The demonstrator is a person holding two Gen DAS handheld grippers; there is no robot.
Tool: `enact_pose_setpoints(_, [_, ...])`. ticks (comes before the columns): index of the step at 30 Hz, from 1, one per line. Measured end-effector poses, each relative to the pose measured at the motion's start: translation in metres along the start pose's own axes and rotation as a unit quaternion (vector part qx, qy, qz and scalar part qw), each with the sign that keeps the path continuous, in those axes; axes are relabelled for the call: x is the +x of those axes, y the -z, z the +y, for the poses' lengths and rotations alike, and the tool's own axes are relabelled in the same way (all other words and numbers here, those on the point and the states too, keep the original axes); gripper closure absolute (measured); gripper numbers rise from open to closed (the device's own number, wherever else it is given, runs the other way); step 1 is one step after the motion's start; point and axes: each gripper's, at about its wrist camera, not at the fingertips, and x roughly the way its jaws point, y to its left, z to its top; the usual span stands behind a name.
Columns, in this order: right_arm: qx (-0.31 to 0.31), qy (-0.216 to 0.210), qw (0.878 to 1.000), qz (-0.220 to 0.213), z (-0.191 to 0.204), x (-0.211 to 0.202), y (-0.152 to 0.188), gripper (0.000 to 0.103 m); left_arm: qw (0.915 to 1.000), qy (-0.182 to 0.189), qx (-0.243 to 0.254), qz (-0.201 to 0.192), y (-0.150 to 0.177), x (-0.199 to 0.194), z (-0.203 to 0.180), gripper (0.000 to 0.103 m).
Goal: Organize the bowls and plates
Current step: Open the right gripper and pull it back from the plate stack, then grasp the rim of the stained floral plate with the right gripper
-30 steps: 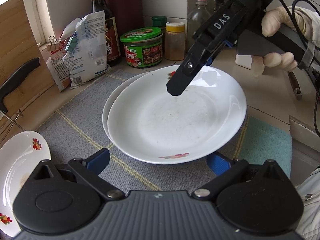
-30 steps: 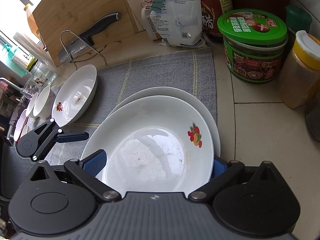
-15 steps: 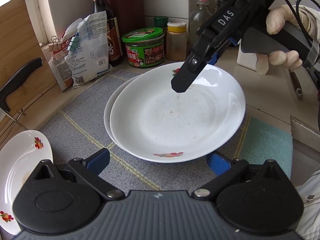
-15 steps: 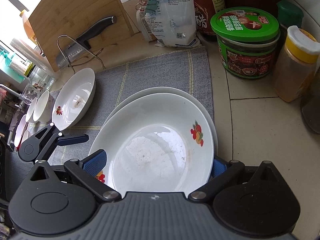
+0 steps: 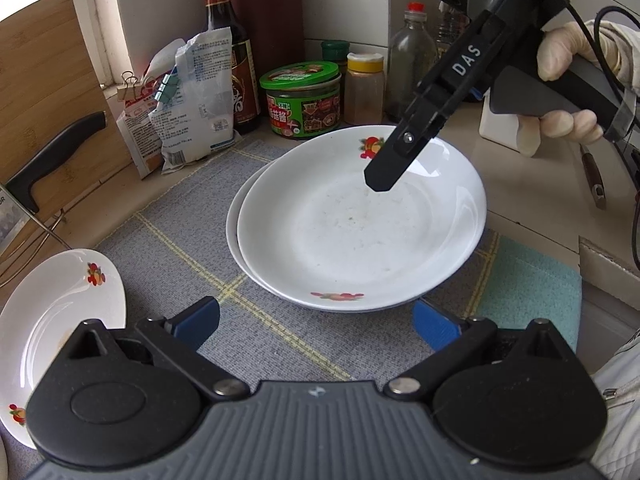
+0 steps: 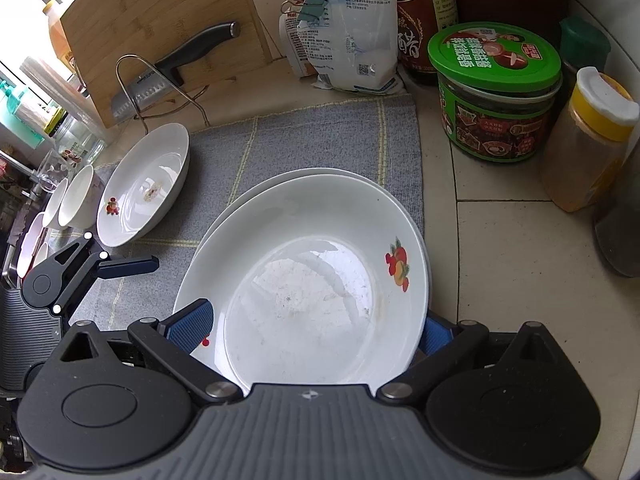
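Right gripper point(image 5: 380, 182) has backed up off the top plate point(image 5: 360, 224), now nested on the lower plate point(image 5: 236, 216); both grippers' fingers spread, released.

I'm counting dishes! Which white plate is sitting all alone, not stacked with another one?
The plate by the cutting board. It lies by itself on the grey mat; the other two are stacked under the right tool.

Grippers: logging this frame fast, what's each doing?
Left gripper: open, holding nothing, short of the stacked plates.
Right gripper: open around the top plate; grip cannot be told.
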Motion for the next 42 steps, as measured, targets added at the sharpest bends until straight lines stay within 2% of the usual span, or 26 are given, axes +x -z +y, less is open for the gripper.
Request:
enact_pose_setpoints(20, [-0.036,0.030,0.999,0.016,0.003,-0.004,0.010,0.000,0.9977,-0.041,-0.050,-0.021,0.018,-0.028,0.001,0.001])
enact_pose_setpoints(24, [-0.045,0.020,0.999,-0.011,0.005,-0.015,0.010,0.000,0.9968,-0.054,-0.052,-0.027,0.018,-0.031,-0.001,0.001])
enact_pose_setpoints(28, [-0.088,0.022,0.995,-0.046,0.021,-0.024,0.008,0.000,0.9941,-0.076,-0.072,-0.027,0.022,-0.036,-0.001,0.001])
enact_pose_setpoints(33, [-0.144,0.008,0.987,-0.068,0.051,-0.019,0.002,0.000,0.9833,-0.146,-0.108,-0.007,0.038,-0.047,0.015,0.001])
enact_pose_setpoints(35, [-0.167,0.011,0.983,-0.071,0.066,-0.011,-0.002,0.000,0.9782,-0.163,-0.129,0.001,0.048,-0.052,0.026,0.001])
enact_pose_setpoints(38, [-0.193,0.010,0.978,-0.075,0.090,-0.001,-0.005,0.000,0.9670,-0.197,-0.160,0.019,0.065,-0.053,0.049,0.001])
enact_pose_setpoints(42, [-0.213,0.009,0.974,-0.071,0.118,0.018,-0.012,0.000,0.9548,-0.218,-0.198,0.039,0.089,-0.049,0.079,0.001])
